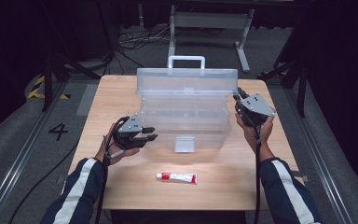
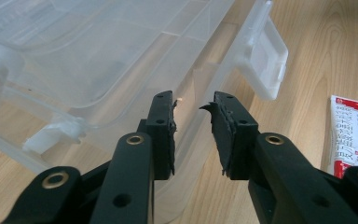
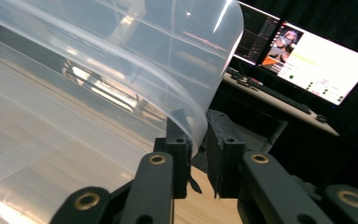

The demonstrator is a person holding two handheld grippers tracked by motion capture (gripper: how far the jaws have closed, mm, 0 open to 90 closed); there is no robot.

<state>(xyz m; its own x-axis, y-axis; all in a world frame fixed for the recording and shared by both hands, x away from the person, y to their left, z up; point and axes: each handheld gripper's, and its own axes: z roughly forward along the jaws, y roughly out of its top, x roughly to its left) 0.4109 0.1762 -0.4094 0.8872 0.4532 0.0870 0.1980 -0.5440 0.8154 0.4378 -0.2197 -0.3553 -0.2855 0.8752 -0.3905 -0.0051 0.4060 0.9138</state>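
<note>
i'm pinching the lid [image 3: 121, 60] of the clear plastic box [image 1: 184, 123] with my right gripper [image 1: 239, 97]; jaws are clamped on the lid's right corner edge, which sits thin between the pads in the right gripper view. i'm holding it there to keep the lid propped upright at the back, i think, so the tub stays open for loading.

my left gripper [image 2: 193, 116] is hovering at the box's near-left wall, jaws a little apart, nothing between them. looks like it's bracing the tub or waiting to go for the tube.

nearest me, the red-and-white tube [image 1: 176, 177] is lying flat on the wooden table [image 1: 121, 186], in front of the box, well clear of both grippers. the front latch [image 1: 185, 143] is hanging down the near wall; nothing else is blocking the path in. beyond the lid, a lit monitor [image 3: 317, 65] is glowing in the dark.
</note>
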